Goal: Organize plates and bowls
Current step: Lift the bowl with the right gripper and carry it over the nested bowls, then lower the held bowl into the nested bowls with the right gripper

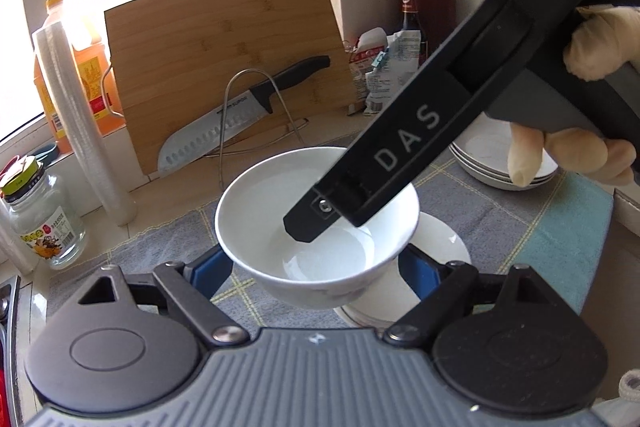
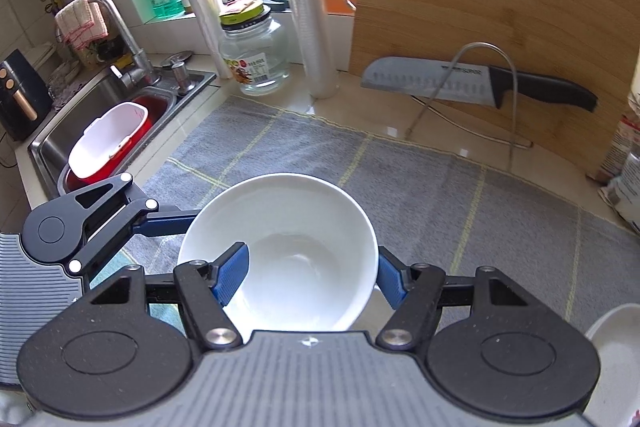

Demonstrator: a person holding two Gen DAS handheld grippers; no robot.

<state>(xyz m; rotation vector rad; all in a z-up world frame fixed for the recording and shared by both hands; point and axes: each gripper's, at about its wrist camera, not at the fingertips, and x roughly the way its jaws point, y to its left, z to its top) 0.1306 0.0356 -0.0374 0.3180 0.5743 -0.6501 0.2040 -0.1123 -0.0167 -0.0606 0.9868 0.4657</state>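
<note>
Both tools, left [image 1: 316, 267] and right [image 2: 312, 275], grip one empty white bowl [image 2: 296, 251].

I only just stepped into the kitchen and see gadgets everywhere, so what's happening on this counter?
A person is sorting dishes with two hand-held grippers. The left gripper clasps a white bowl from outside, both fingers against its walls. The right gripper pinches the same bowl's wall, one finger inside and one outside. The bowl sits above a white plate on the grey mat. More plates are stacked nearby.
</note>
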